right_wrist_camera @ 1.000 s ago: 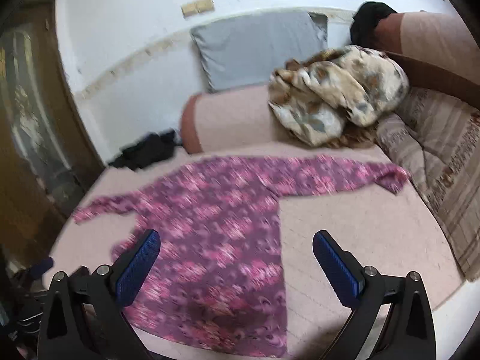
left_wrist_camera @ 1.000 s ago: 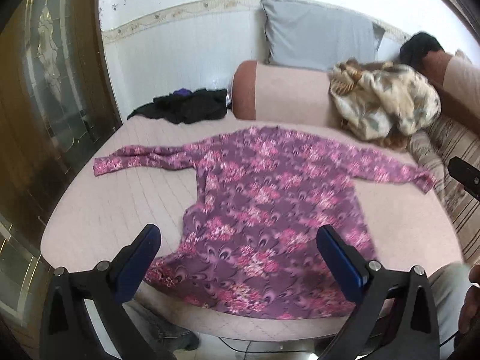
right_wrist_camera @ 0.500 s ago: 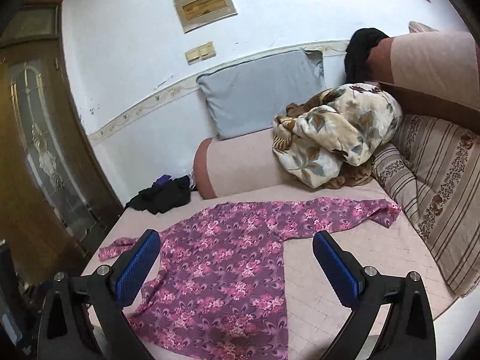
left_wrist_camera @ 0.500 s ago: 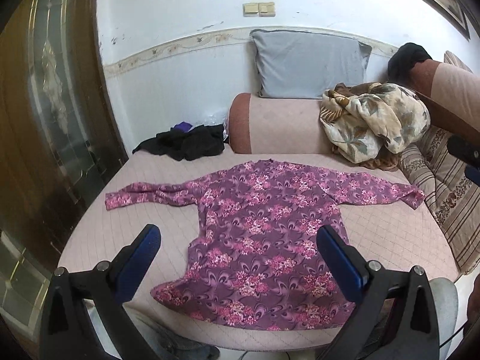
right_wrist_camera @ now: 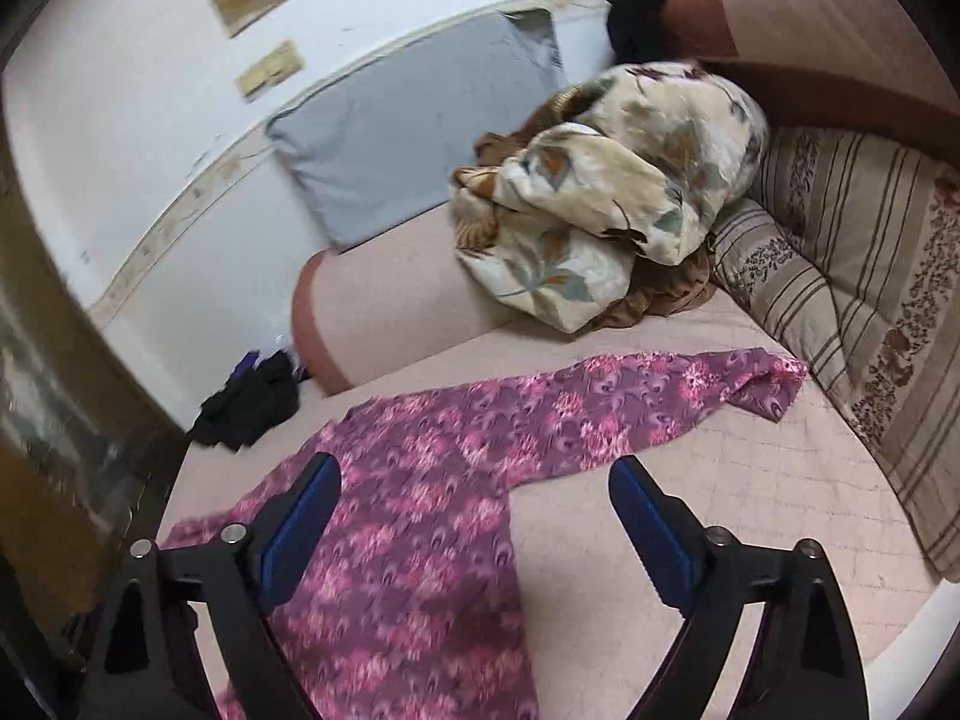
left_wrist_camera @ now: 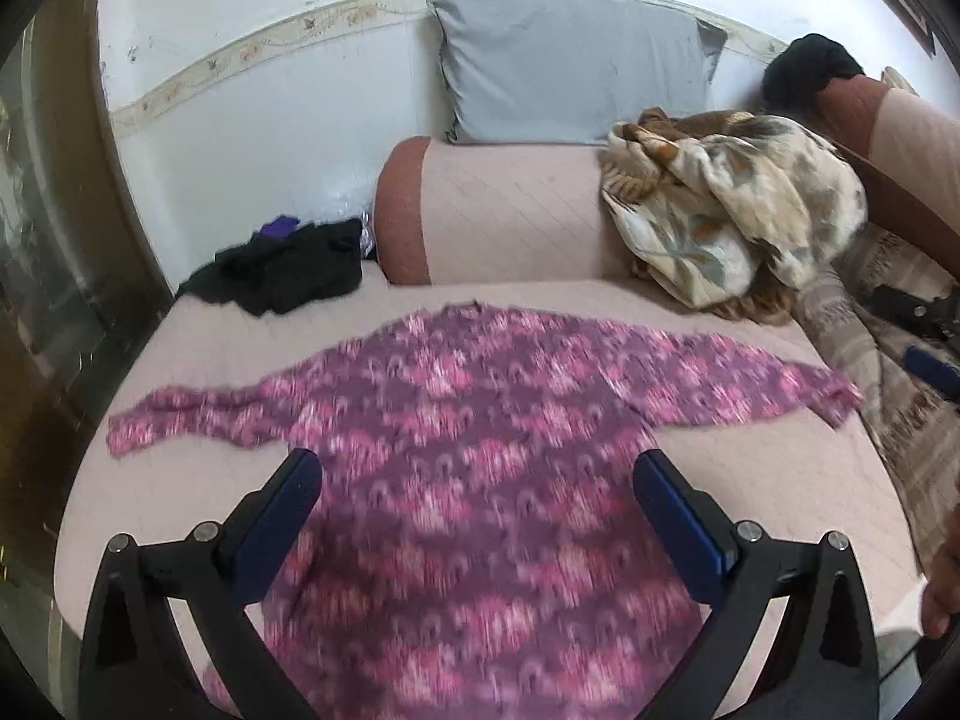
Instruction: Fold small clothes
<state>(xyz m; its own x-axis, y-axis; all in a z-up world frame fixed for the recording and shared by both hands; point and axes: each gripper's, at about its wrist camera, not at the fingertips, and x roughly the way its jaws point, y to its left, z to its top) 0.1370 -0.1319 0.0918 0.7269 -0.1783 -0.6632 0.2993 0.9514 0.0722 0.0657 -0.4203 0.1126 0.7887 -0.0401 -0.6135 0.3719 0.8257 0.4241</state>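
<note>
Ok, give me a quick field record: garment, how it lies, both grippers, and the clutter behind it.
garment: purple floral long-sleeved top
lay: spread flat on the pink bed cover, sleeves out to both sides
left gripper: open, empty, over the top
right gripper: open, empty, jaws just been closing slightly
behind: black clothes pile, grey pillow, floral blanket

A purple top with a pink floral print and long sleeves lies spread flat, unfolded, on the pink quilted bed cover. Both sleeves stretch straight out sideways across the cover. The neckline points toward the far end of the cover and the hem reaches its near edge. The right sleeve's cuff is slightly crumpled.
</note>
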